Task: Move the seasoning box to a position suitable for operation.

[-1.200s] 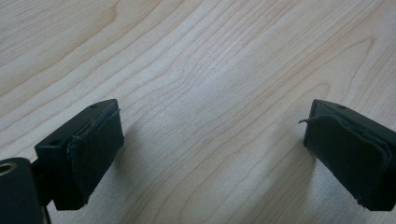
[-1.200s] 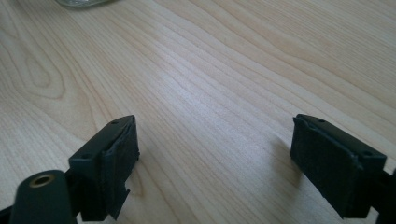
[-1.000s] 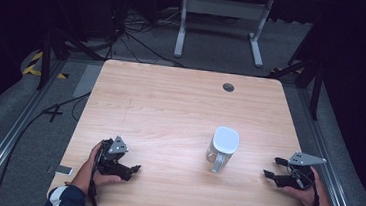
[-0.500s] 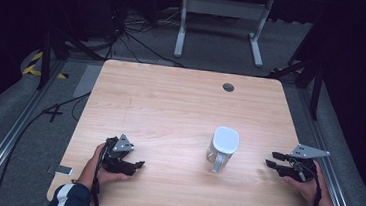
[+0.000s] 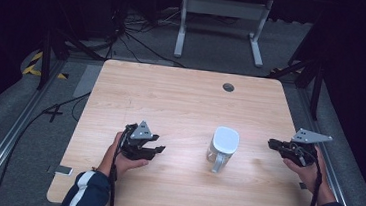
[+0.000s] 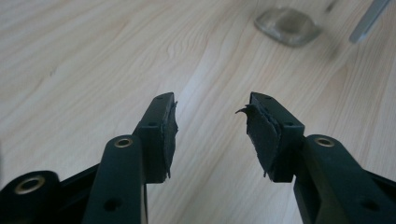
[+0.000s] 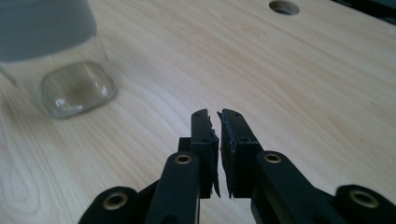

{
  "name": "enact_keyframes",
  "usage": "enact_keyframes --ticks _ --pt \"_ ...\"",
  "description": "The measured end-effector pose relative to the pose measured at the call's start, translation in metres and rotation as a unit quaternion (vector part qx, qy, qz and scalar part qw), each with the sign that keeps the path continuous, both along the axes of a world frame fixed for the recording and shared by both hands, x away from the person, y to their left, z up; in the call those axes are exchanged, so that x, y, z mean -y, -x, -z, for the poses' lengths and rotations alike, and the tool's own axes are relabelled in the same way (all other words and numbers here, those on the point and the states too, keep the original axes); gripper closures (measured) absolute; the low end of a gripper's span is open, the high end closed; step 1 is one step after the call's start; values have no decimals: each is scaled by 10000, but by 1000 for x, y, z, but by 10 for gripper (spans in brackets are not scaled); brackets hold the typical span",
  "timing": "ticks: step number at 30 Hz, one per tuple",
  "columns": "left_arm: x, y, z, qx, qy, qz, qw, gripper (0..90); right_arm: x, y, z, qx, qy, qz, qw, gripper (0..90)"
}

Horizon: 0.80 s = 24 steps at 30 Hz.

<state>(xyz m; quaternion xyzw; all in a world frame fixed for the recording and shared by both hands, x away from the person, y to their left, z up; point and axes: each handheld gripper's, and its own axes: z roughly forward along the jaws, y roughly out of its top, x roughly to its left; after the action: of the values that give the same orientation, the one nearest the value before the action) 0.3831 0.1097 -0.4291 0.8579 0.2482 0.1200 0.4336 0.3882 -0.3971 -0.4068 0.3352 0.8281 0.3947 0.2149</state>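
Fingers of the left gripper stand a moderate gap apart with only bare wooden surface between them; they have just been closing, on nothing. Ahead of these fingers and off to their right, well apart, stands the glass jug, blurred in the left gripper view. Those of the right gripper have just been closing too and are now nearly together, a thin slit left, nothing in it. From these fingers the glass jug stands ahead and to their left, apart, upright on its base. In the high view the jug, white-lidded, is between both grippers, nearer the right one.
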Motion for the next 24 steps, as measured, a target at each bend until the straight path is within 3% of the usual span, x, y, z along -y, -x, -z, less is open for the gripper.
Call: enact_keyframes --ticks 1,4,10,13,16,24 --pt "0 0 0 0 0 0 10000 543 -3 -2 -3 15 -9 6 10000 854" --pt "18 -7 -12 13 320 243 9992 595 -16 -10 -12 107 -17 -113 9999 887" --pt "52 -11 -31 151 485 785 9956 759 -48 -17 -24 261 129 -463 9985 899" --pt "74 -8 -39 294 331 1032 9937 816 -59 -20 -23 214 179 -555 9981 898" --pt "98 -3 -48 454 279 1294 9902 871 -68 -22 -21 178 245 -614 9977 898" --pt "130 4 -60 491 450 1702 9832 898 -79 -19 -10 31 364 -789 9962 898"
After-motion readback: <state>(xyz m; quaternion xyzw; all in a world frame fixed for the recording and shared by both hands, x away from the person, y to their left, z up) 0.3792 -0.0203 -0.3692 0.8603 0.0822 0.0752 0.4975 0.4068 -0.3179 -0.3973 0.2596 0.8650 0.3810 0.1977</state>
